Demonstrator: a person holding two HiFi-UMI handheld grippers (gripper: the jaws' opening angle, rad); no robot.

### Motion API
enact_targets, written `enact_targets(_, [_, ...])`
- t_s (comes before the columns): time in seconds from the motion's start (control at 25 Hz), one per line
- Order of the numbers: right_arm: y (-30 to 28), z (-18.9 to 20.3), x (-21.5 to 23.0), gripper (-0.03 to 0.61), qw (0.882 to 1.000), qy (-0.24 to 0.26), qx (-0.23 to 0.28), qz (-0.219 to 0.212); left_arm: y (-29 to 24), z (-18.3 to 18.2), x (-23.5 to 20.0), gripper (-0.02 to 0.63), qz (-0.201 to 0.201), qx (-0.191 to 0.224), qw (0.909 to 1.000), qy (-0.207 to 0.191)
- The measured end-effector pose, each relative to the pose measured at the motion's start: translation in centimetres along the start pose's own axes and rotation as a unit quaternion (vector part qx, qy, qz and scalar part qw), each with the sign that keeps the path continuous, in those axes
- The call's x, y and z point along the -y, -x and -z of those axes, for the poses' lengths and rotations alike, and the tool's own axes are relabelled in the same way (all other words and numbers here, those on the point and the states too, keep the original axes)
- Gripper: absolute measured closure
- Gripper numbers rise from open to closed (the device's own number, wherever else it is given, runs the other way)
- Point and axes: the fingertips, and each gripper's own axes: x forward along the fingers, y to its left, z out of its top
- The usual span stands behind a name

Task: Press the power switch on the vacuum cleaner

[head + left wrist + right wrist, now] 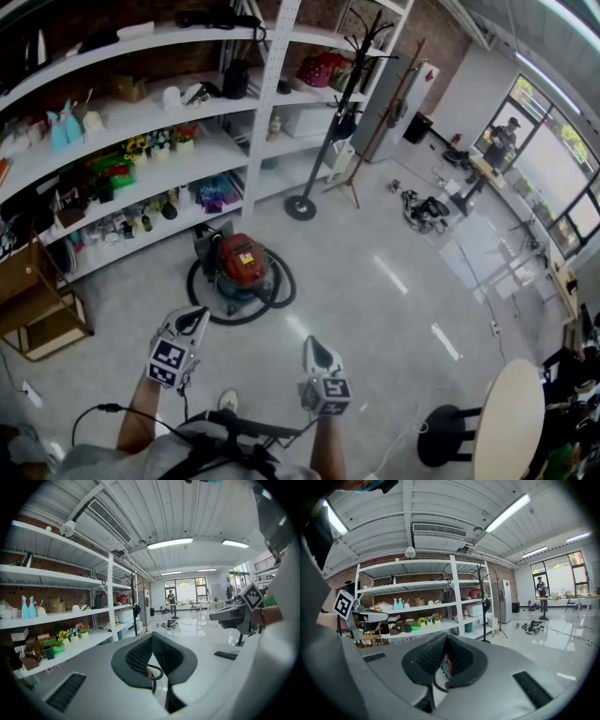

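Red on top with a dark lower body, the vacuum cleaner stands on the pale glossy floor just in front of the white shelves, and its black hose lies in a ring around it. We hold the left gripper and the right gripper side by side above the floor, both pointing forward and apart from the machine, which is ahead and a little to the left. In each gripper view we see the two dark jaws pressed together at the tips, with nothing between them.
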Motion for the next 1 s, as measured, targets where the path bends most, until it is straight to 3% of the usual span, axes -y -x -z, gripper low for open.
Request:
enact_targets(0.72, [-9.2, -1.8, 3.2, 0.566, 1.000, 0.004, -0.005, 0.014, -8.2, -0.2, -5.7, 0.606, 0.000, -0.001, 0.9999, 0.011])
enact_targets(1.0, [-13.5, -3.3, 7.7, 0.566, 1.000, 0.006, -0.004, 0.012, -13.5, -0.6, -6.4, 0.606, -0.007, -0.008, 0.9999, 0.011])
